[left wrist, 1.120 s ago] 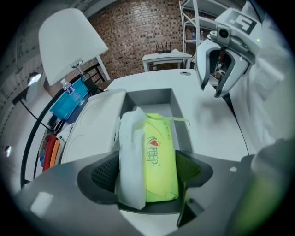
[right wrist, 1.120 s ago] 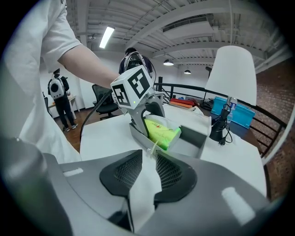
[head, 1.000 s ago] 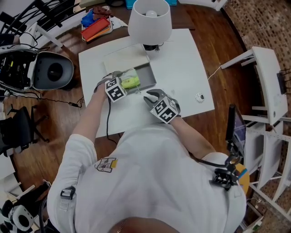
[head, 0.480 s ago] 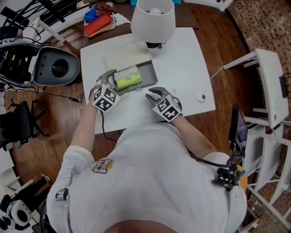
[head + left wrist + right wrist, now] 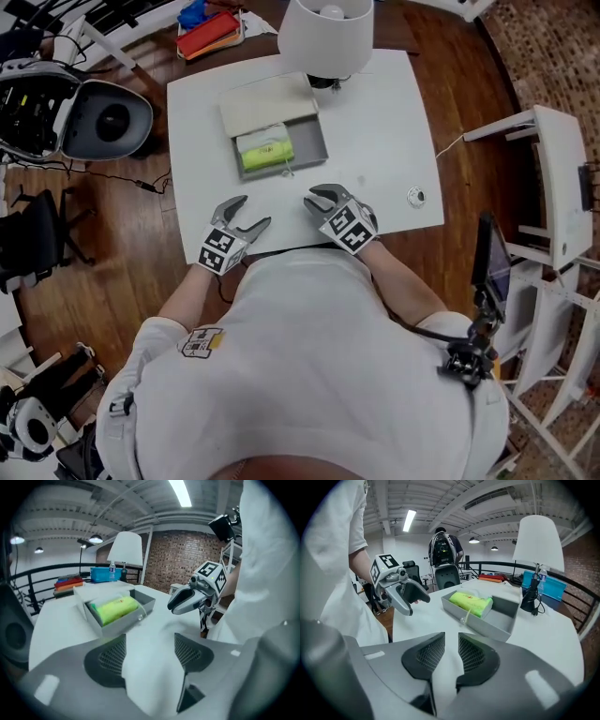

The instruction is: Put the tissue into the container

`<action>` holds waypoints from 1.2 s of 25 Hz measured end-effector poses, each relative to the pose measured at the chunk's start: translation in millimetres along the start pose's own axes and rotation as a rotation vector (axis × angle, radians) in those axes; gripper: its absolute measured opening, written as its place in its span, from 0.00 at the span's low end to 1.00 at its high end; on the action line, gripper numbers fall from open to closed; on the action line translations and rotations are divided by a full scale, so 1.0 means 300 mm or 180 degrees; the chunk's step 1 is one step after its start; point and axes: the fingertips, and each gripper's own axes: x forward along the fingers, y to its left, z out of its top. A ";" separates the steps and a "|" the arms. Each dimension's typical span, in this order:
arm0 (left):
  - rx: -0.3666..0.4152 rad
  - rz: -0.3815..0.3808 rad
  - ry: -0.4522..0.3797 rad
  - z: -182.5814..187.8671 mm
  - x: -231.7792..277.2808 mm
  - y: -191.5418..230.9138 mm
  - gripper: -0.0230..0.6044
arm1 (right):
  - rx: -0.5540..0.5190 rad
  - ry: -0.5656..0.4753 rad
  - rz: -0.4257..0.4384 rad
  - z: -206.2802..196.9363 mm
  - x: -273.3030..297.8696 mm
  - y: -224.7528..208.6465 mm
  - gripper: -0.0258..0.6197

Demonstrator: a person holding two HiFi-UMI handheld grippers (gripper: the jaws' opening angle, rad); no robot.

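Observation:
The green tissue pack (image 5: 263, 151) lies inside the open grey container (image 5: 307, 144) on the white table, against its left side. The same pack (image 5: 116, 609) lies free in the container (image 5: 146, 603) in the left gripper view. My left gripper (image 5: 251, 212) hovers at the table's near edge, well short of the container, its jaws closing with nothing between them. My right gripper (image 5: 314, 197) rests near the front edge, right of the left one, jaws a narrow gap apart and empty. It (image 5: 451, 656) faces the pack (image 5: 471, 603).
A white lamp (image 5: 328, 37) stands just behind the container. A small round object (image 5: 413, 198) lies near the table's right front corner. Red and blue items (image 5: 211, 23) sit on the floor beyond. A dark dome-shaped device (image 5: 103, 117) is left of the table (image 5: 384, 122), a white chair (image 5: 553, 178) on the right.
My left gripper has drawn back from the container to the table's near edge, leaving the tissue pack inside. The right gripper has hardly moved.

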 end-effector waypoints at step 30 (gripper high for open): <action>-0.0472 0.0184 0.0456 -0.248 0.045 -0.098 0.04 | 0.0102 0.0187 0.0253 -0.159 0.037 0.143 0.10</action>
